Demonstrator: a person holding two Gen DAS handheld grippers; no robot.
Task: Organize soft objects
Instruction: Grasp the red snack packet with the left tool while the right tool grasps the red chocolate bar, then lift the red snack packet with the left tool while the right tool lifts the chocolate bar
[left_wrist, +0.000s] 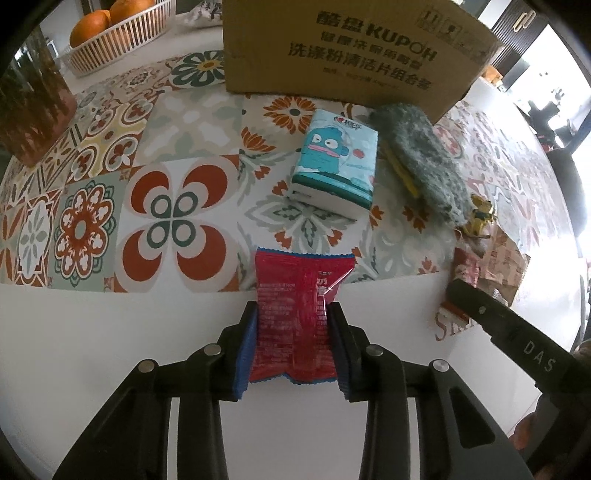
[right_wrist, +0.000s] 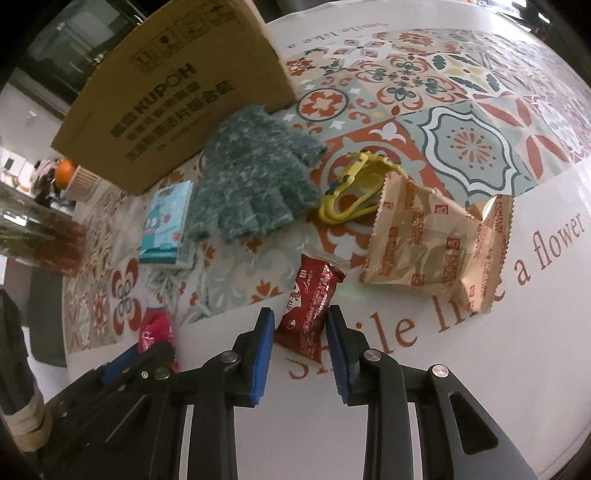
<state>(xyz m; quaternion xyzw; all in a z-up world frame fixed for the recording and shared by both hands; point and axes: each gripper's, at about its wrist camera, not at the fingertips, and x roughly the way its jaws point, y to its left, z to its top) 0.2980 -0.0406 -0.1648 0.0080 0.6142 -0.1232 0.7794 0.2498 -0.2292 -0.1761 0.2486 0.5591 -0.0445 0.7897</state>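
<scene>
Your left gripper (left_wrist: 293, 345) pinches the red snack packet (left_wrist: 295, 317) between its pads, ready to lift. Your right gripper (right_wrist: 301, 352) has narrowed around the dark red packet (right_wrist: 310, 317), pads apparently just touching.

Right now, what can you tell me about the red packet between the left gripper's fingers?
The red packet is a small, glossy plastic sachet with zigzag-cut ends and fine white print on its face. It lies flat on the white border of the tablecloth, just below the patterned tiles. The left gripper has closed on its two long edges, and the film is creased near the right pad. Nothing else touches it.
</scene>
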